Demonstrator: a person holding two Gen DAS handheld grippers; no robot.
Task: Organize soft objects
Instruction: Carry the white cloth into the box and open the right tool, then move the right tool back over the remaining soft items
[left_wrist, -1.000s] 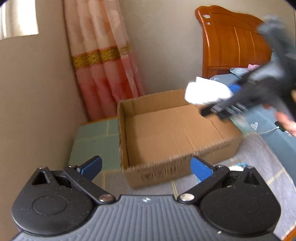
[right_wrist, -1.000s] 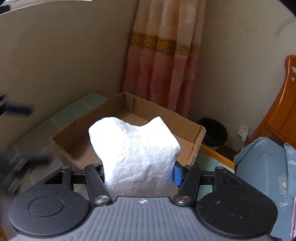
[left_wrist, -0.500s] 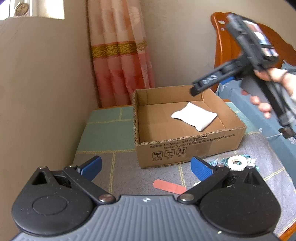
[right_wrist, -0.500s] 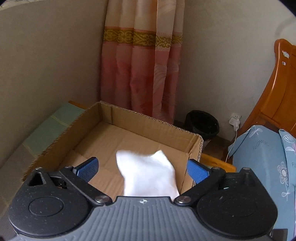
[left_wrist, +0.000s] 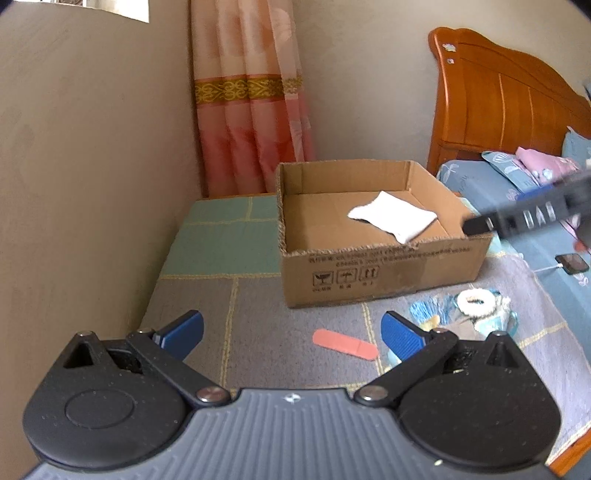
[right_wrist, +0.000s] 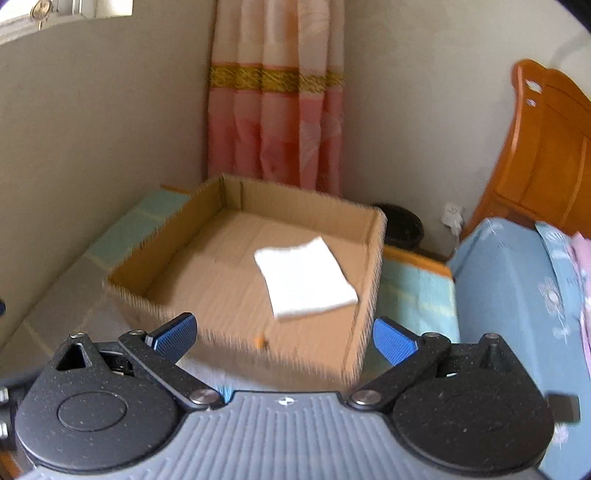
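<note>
Right wrist view, white cloth (right_wrist: 306, 282) flat in cardboard box (right_wrist: 369, 266), long axis toward far-left corner; both hand-held grippers (right_wrist: 284, 336) (left_wrist: 291, 332) apart, empty

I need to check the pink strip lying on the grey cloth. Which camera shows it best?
The left wrist view: the pink strip lies in plain sight on the grey cloth, in front of the cardboard box. The right wrist view hides it behind the box, showing at most a blurred orange speck.

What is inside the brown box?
Only a white cloth lies flat on the floor of the cardboard box. The rest is bare cardboard. The spot under the cloth is hidden.
</note>
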